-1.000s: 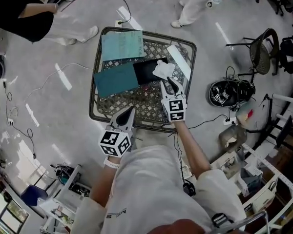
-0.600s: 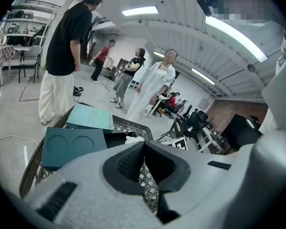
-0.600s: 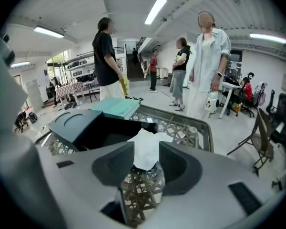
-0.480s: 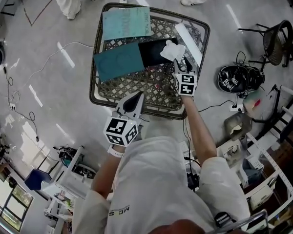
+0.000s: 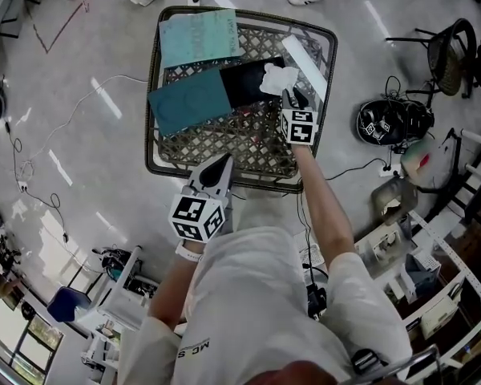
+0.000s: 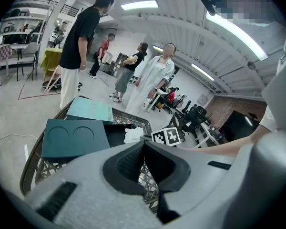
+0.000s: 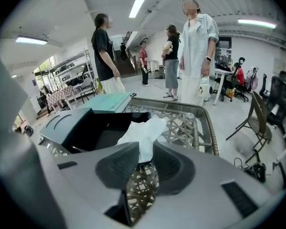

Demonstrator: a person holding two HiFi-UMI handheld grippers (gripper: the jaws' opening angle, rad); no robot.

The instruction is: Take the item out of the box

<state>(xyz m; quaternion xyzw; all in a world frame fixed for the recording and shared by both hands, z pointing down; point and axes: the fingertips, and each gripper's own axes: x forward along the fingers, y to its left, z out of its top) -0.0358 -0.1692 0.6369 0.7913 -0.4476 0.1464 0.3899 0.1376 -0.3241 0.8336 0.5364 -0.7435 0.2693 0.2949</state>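
A black open box (image 5: 242, 87) lies on a wicker table top (image 5: 224, 147), with a dark teal lid (image 5: 189, 103) beside it on the left. A white crumpled item (image 5: 277, 79) rests at the box's right end. My right gripper (image 5: 291, 96) reaches it from the near side. In the right gripper view the white item (image 7: 145, 132) fills the gap between the jaws of my right gripper (image 7: 144, 154), which are closing on it. My left gripper (image 5: 219, 165) hangs shut and empty at the table's near edge. Its tips meet in the left gripper view (image 6: 144, 142).
A pale teal sheet (image 5: 199, 37) and a white strip (image 5: 306, 57) lie at the table's far side. A black helmet (image 5: 389, 123) and a chair (image 5: 453, 54) stand to the right. Cables cross the floor on the left. Several people (image 7: 198, 46) stand beyond the table.
My right gripper has reached a little farther over the table and stays at the white item. The left gripper hangs at the near edge as before.
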